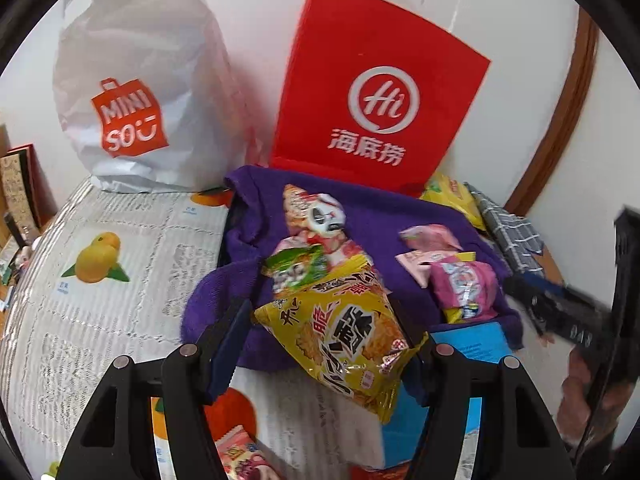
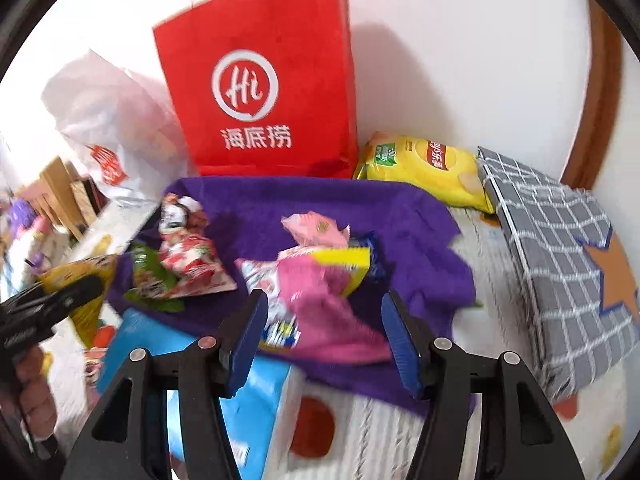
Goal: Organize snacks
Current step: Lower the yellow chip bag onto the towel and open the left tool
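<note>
- The left gripper (image 1: 324,344) has its blue-padded fingers spread wide on either side of a yellow snack bag (image 1: 344,344); the bag sits between them, and whether either pad actually touches it cannot be told
- That yellow bag lies at the near edge of a purple towel (image 1: 360,216), overlapping a green packet (image 1: 296,268) and a red-and-white packet (image 1: 320,224) with a cartoon face, both farther back on the towel
- Pink packets (image 1: 444,256) lie on the right part of the towel, the nearest one with a yellow strip at its end
- The right gripper (image 2: 324,332) is released, its fingers apart and hovering over a pink packet (image 2: 320,304), blurred in the right wrist view; contact with it cannot be made out
- In the same view a smaller pink wrapper (image 2: 316,230) and a yellow-edged packet (image 2: 344,264) lie just behind that pink one
- A blue-and-white box (image 2: 244,396) lies beside the towel's near edge, partly under the right gripper's left finger
- A red paper bag (image 2: 260,80) stands upright against the wall behind the towel, and a white plastic shopping bag (image 1: 132,80) stands to its left
- A yellow chip bag (image 2: 428,168) lies to the right of the red bag, touching a grey checked box (image 2: 560,248) with an orange star
- Everything rests on a tablecloth (image 1: 100,300) printed with fruit
</note>
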Demonstrator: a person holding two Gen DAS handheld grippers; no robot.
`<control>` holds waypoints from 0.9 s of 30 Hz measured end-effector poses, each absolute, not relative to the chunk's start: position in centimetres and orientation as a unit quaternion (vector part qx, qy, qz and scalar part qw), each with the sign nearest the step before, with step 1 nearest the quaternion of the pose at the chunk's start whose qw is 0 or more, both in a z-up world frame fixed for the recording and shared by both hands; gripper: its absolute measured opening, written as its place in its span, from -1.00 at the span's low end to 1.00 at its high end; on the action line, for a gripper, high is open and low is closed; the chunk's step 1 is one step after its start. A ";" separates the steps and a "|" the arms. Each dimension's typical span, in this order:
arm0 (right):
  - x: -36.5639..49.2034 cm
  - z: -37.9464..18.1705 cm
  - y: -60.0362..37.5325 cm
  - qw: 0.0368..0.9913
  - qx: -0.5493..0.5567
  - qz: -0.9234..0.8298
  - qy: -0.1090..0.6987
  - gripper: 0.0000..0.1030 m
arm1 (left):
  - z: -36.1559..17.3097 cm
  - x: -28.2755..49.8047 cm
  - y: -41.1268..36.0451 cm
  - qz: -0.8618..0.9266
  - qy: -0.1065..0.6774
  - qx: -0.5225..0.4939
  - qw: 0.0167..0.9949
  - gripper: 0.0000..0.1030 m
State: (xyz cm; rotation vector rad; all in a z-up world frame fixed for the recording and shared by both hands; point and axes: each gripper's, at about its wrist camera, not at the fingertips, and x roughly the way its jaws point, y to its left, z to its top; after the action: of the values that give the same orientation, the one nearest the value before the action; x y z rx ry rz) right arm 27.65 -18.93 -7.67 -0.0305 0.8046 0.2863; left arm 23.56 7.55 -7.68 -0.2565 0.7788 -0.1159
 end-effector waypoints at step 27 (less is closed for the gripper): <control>25.8 -8.4 -20.2 0.913 0.003 0.146 0.381 0.14 | -9.3 32.7 1.3 -0.071 0.455 -0.111 0.881 0.53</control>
State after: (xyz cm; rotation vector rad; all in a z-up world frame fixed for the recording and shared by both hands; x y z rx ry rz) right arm 25.79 -20.18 -8.45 0.0058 0.7839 0.3007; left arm 32.70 1.26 -9.34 -0.2309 0.9470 -0.1489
